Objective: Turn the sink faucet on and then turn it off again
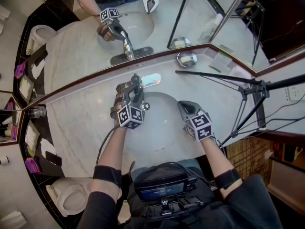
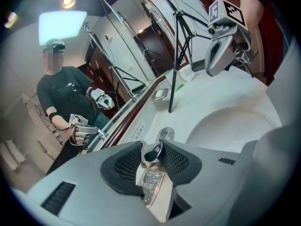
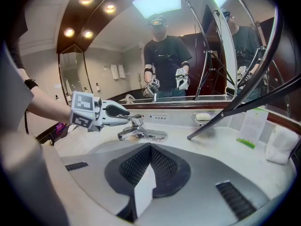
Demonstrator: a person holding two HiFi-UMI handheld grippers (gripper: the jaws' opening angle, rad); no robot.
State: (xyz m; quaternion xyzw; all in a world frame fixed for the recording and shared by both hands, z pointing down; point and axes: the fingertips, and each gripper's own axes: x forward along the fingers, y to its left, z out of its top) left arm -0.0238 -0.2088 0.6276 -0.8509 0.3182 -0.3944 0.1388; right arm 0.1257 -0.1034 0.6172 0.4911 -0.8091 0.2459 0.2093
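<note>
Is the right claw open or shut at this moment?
Shut: in its own view the right claw has both pads pressed together, nothing between them.

A soap dish (image 1: pixel 186 58) sits below the mirror (image 1: pixel 190 18), a tripod (image 1: pixel 251 88) stands rightward, a toilet (image 1: pixel 71 198) lower left.

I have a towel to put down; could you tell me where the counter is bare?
Widest bare counter: left of the basin, out to the glass. A smaller patch lies right of the basin, before the tripod. Crowded: the faucet, gripped by the left gripper, the right gripper at the basin's rim, and the soap dish behind.
</note>
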